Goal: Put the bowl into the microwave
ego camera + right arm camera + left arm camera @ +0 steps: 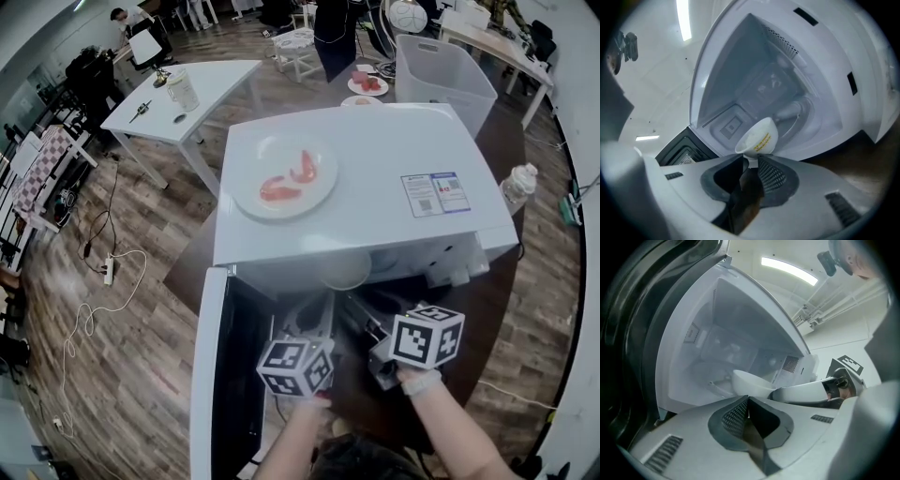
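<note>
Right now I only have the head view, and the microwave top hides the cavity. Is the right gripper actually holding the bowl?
Observer: Yes. In the right gripper view, the right gripper pinches the bowl by its rim.
Operator: Is it inside yet?
Observer: It's only at the mouth. The bowl hangs in front of the microwave with the open cavity behind it. I can't tell whether it touches the floor.
Operator: Is the left gripper carrying anything?
Observer: No. The left gripper view shows the left gripper with its jaws together and nothing between them. The bowl is beyond them.
</note>
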